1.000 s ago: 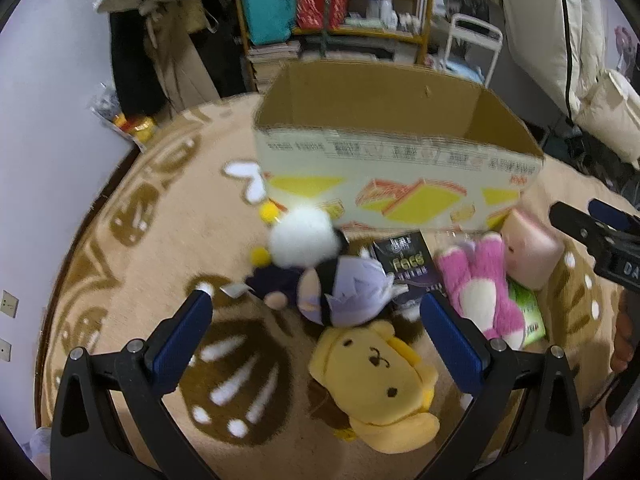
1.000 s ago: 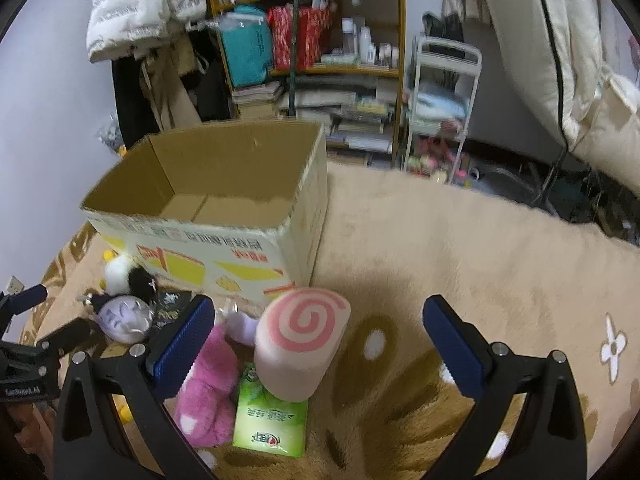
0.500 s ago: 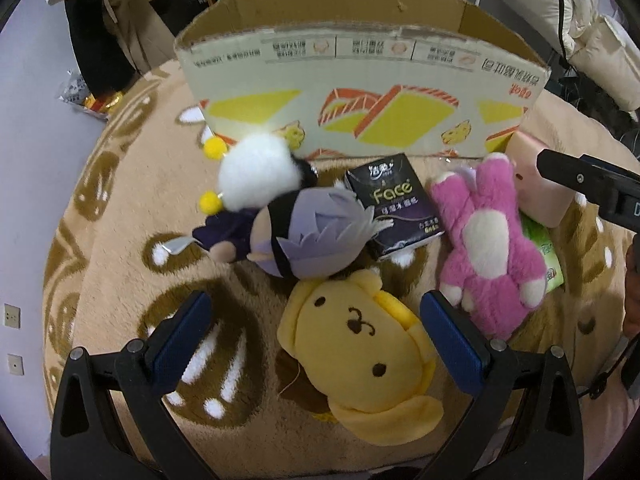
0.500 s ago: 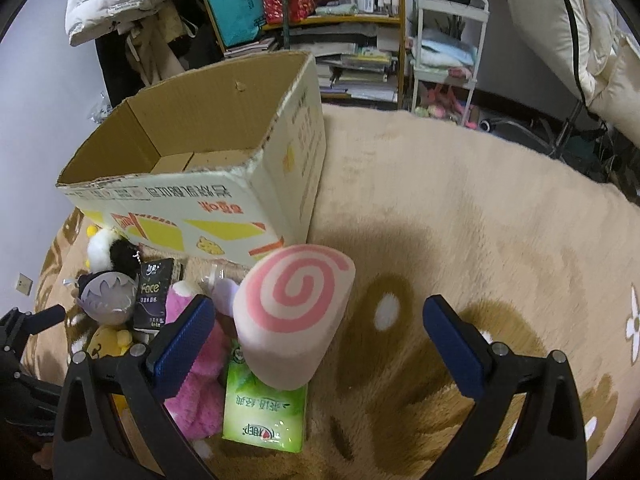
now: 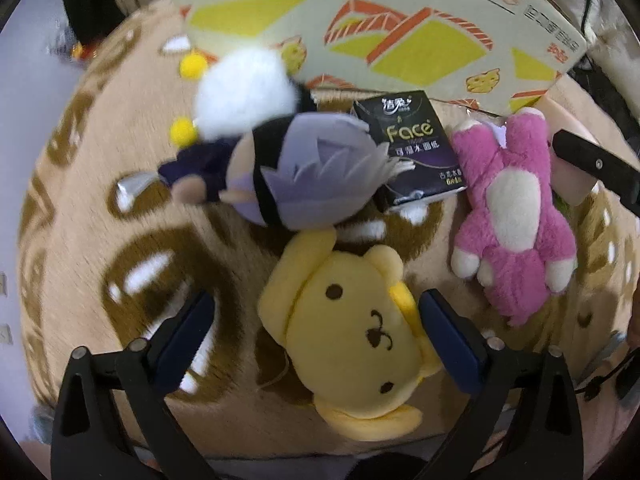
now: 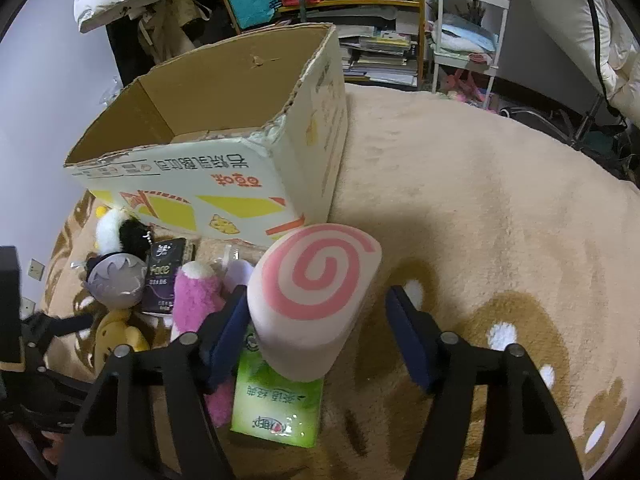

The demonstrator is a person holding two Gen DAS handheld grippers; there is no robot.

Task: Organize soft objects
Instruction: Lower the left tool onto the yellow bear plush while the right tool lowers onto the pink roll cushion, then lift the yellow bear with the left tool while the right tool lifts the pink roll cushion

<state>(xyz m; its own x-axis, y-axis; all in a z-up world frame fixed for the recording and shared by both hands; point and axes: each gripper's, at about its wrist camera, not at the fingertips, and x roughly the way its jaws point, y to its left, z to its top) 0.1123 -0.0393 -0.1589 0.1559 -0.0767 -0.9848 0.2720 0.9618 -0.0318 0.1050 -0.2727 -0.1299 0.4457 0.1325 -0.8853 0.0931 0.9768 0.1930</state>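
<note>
Yellow plush bear lies face-up on the rug, near the cardboard box; your left gripper straddles it, closing, not yet pressing. The bear's head-to-feet axis runs diagonally. Your right gripper is closing around the pink swirl cushion, whose spiral face tilts up; only the left pad touches it.
</note>
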